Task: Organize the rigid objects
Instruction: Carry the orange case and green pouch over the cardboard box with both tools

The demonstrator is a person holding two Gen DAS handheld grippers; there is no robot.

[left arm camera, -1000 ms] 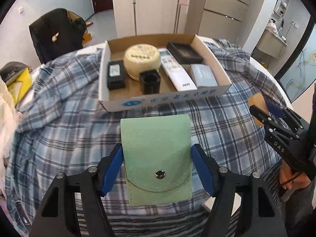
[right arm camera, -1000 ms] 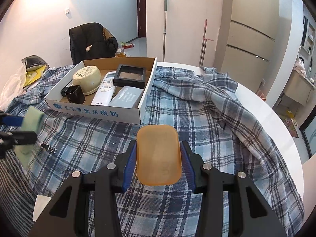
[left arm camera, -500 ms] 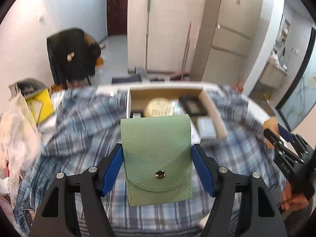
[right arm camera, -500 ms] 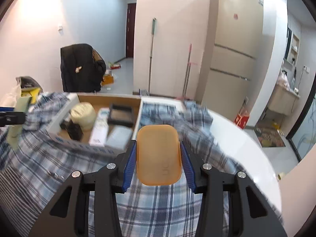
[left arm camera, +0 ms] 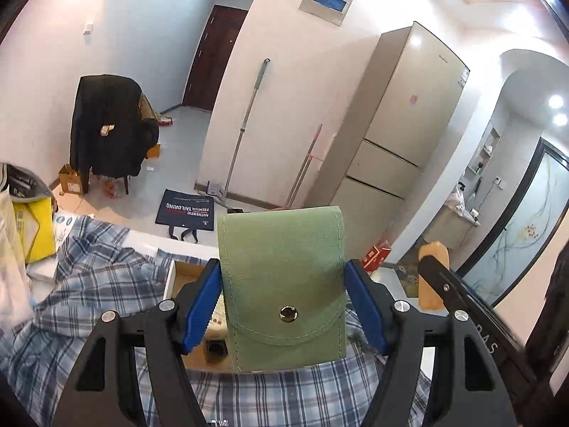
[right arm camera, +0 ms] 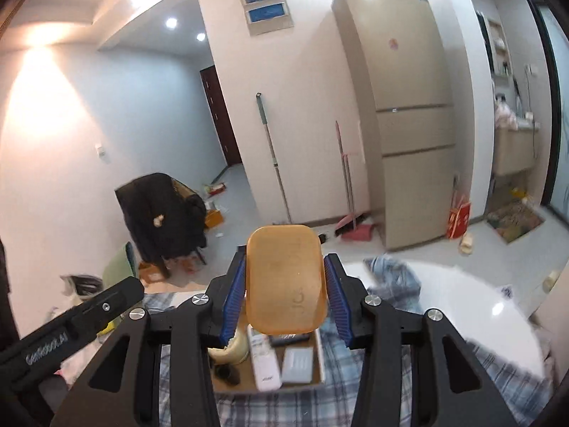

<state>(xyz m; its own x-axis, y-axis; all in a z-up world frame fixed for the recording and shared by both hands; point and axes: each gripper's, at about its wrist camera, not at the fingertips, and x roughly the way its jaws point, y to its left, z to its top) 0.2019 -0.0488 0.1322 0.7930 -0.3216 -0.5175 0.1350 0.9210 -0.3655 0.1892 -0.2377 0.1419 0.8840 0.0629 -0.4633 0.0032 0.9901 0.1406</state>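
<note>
Big round white table [right arm camera: 458,306] draped in a blue-and-white plaid cloth [left arm camera: 106,284], with a shallow brown cardboard box [right arm camera: 317,356] sitting on it — a white remote control [right arm camera: 265,363] and a cream round tin [right arm camera: 233,347] inside. Left gripper [left arm camera: 282,304] has its blue pads clamped on a soft green snap-button pouch [left arm camera: 284,284], held up above the box. Right gripper [right arm camera: 284,291] is squeezed on an orange rounded plastic case [right arm camera: 286,277], also up in the air over the box.
</note>
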